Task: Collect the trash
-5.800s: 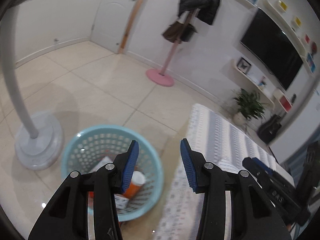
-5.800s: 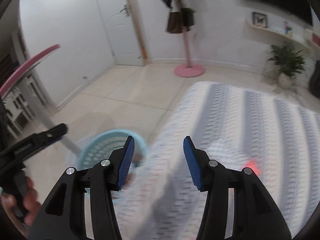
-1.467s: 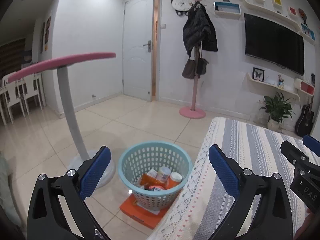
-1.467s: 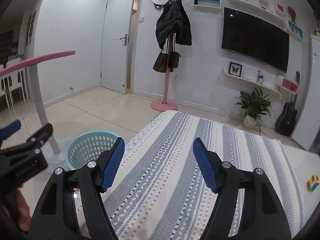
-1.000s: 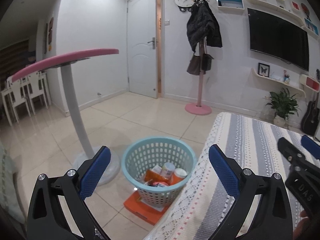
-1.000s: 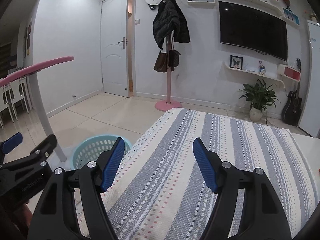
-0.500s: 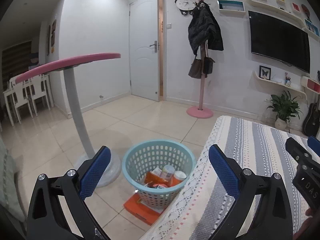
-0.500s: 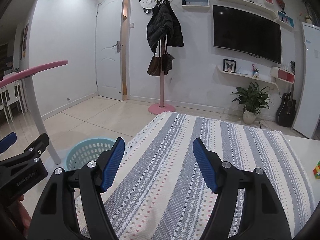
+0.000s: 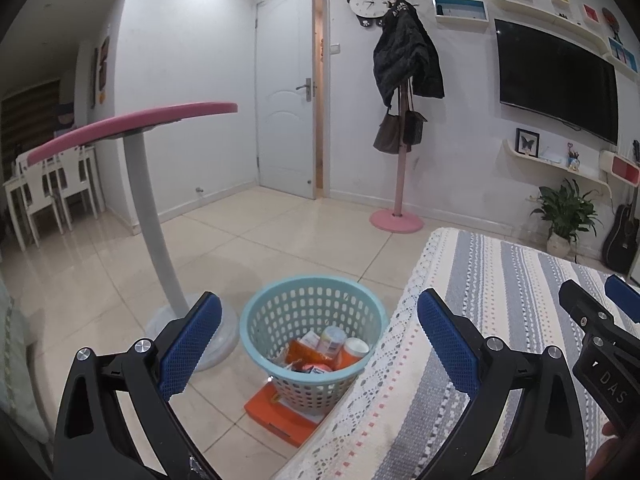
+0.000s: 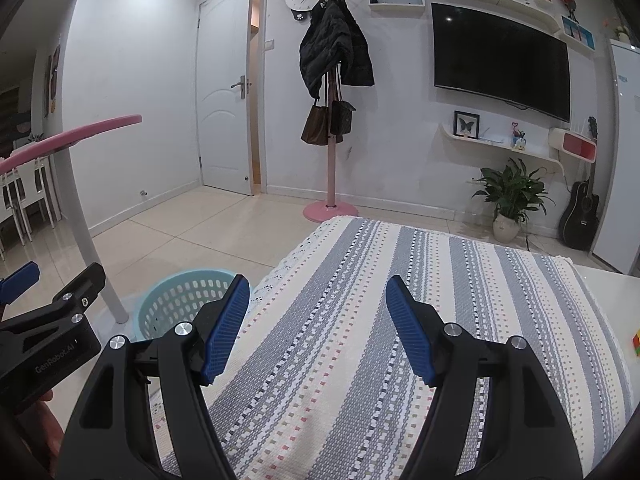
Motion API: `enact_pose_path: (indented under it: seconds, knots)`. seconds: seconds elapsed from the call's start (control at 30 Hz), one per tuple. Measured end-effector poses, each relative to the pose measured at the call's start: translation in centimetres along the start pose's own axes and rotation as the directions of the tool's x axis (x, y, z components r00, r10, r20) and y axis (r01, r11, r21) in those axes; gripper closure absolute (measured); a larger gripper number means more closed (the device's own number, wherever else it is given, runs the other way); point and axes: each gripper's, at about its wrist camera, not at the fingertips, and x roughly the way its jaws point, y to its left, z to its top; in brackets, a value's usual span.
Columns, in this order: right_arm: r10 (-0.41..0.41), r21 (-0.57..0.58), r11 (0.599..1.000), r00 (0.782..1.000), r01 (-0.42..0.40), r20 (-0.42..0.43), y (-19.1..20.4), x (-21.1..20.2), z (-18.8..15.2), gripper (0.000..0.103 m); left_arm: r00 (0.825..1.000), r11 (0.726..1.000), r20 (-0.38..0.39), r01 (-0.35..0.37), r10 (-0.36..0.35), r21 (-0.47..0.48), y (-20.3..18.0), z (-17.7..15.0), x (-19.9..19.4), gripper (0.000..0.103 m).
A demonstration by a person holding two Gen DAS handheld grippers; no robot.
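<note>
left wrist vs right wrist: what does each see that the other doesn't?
Left wrist only: the trash inside the basket and the orange box under it.
Right wrist only: a colored cube at the table's right edge and the white fridge.
Both: the basket, striped cloth, coat rack, TV, and both hand-held grippers, left and right, open and empty.
</note>
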Motion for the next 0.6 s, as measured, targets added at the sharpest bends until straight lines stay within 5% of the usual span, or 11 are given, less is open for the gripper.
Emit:
enact_pose_path:
  seconds: [0.6]
  knots:
    - [0.022,0.007,1.0,1.0,-0.022,-0.003,0.34,0.17,-0.14,0.036,1.0,1.0,-0.011,0.012,-0.013,-0.014,0.17,0.02,-0.1,0.008]
